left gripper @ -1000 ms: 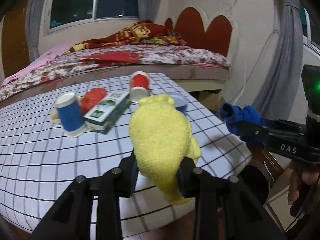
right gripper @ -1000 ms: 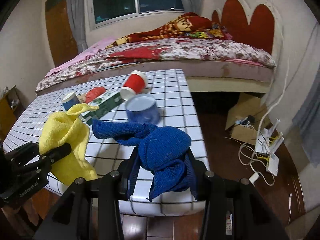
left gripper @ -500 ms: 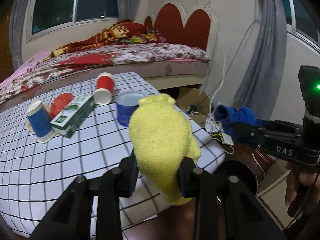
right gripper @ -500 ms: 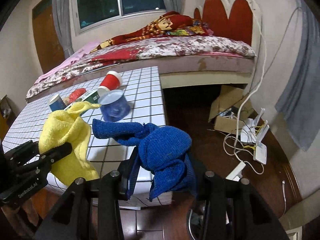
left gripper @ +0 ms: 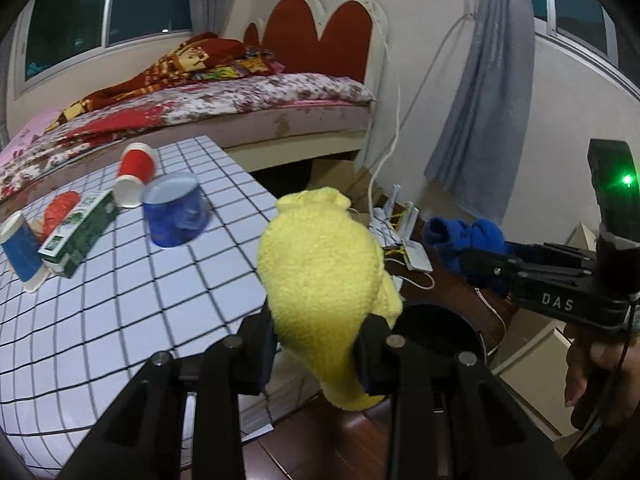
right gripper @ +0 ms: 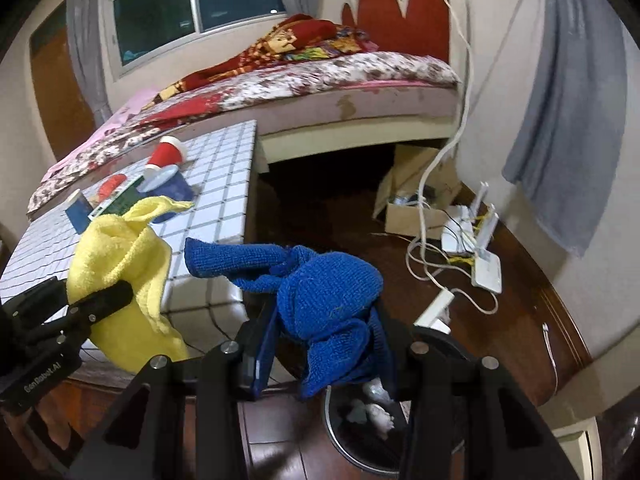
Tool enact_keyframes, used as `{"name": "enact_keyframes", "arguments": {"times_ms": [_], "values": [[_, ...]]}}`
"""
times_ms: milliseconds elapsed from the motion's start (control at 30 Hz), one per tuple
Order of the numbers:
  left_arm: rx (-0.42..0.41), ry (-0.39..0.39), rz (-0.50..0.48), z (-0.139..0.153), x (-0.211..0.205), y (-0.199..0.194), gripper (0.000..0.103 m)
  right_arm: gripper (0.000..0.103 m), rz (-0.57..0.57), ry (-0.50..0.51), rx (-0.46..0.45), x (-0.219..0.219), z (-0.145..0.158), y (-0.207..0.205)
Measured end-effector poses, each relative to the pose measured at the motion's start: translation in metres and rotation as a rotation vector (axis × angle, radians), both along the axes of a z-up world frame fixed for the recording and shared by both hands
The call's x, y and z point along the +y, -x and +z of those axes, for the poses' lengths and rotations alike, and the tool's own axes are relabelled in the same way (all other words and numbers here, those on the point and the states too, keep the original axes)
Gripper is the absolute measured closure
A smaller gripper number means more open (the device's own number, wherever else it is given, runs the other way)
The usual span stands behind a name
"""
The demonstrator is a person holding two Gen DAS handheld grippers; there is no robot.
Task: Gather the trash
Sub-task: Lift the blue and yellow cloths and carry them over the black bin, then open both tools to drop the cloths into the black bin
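My left gripper is shut on a crumpled yellow cloth, held past the table's right edge. My right gripper is shut on a bunched blue cloth. Below the right gripper, on the floor, stands a round black trash bin with pale scraps inside; it also shows as the bin behind the yellow cloth. In the left wrist view the blue cloth and right gripper hang at the right. The yellow cloth and left gripper sit at the left of the right wrist view.
On the checked table lie a blue tub, a red paper cup, a green carton, a blue cup and a red wrapper. Cables, routers and a cardboard box litter the floor. A bed lies behind.
Both grippers have swung to the right, off the table and over the floor, each still holding its cloth. The trash bin has come into view beneath them.
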State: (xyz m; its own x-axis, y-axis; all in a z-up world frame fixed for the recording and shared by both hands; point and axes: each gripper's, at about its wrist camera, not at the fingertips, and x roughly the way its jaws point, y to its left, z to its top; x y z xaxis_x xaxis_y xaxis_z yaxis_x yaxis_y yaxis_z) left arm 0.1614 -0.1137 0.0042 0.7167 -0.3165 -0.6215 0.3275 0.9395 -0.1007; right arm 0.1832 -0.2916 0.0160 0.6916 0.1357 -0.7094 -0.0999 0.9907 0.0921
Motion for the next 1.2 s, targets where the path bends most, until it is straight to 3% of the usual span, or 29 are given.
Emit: {"name": "enact_keyframes", "arguments": {"times_ms": [367, 700, 967, 1200], "values": [[0.040, -0.019, -0.114, -0.015, -0.060, 0.001, 0.069, 0.058, -0.099, -0.007, 0.039, -0.058, -0.020, 0.021], [0.127, -0.052, -0.222, -0.045, -0.108, 0.002, 0.069, 0.058, -0.170, -0.008, 0.099, -0.101, -0.048, 0.041], [0.235, -0.070, -0.311, -0.083, -0.140, -0.011, 0.067, 0.058, -0.184, 0.005, 0.175, -0.125, -0.089, 0.046], [0.294, -0.089, -0.373, -0.110, -0.152, -0.015, 0.067, 0.058, -0.123, 0.017, 0.209, -0.133, -0.120, 0.048]]}}
